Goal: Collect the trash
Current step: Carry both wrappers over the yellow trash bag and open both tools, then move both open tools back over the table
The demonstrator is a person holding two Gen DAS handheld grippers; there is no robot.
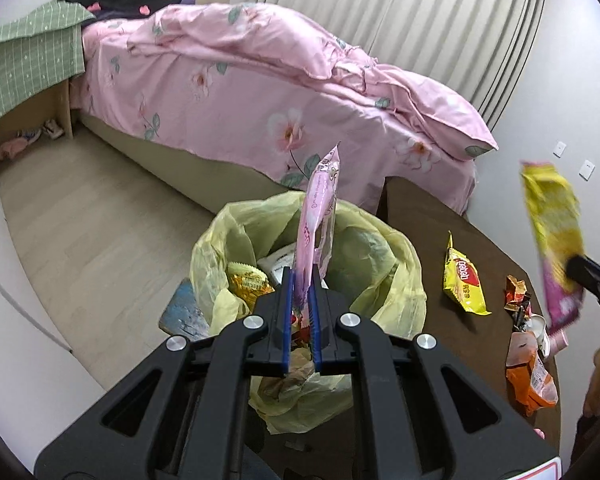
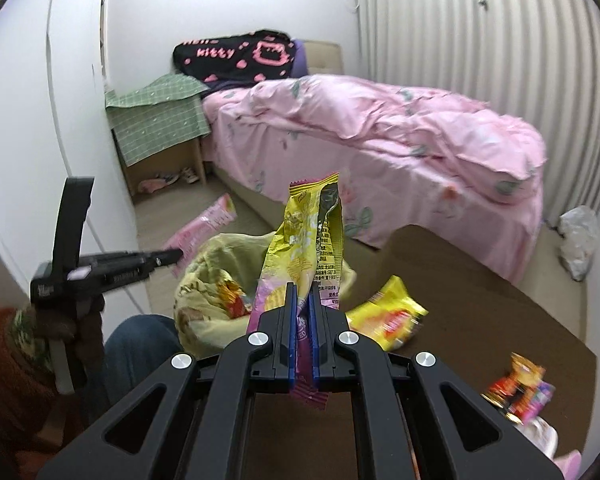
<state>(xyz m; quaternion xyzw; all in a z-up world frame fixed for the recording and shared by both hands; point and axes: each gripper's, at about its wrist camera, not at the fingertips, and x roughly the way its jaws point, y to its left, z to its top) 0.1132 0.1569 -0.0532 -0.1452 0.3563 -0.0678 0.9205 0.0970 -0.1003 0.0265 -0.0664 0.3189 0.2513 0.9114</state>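
Left gripper (image 1: 302, 300) has its jaws clamped on a pink wrapper (image 1: 318, 216) standing upright right over the yellow-lined bin (image 1: 380, 280); right gripper (image 2: 303, 312) is pinched on a yellow & purple chip bag (image 2: 300, 248) beside the bin. Both look featherlight, floppy, crinkly film w/ a slick surface, so grab by the flat sealed end. 3+ more wrappers lie on the brown table (image 1: 428, 216), incl. a yellow snack pack (image 1: 464, 280).

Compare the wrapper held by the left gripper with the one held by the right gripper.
The pink wrapper in the left gripper is narrow, pale pink and partly clear; the yellow and purple wrapper in the right gripper is wider and opaque. The pink wrapper stands over the yellow-lined bin; the yellow and purple wrapper is off to the side, above the brown table. Both stick up, clamped near their lower ends.
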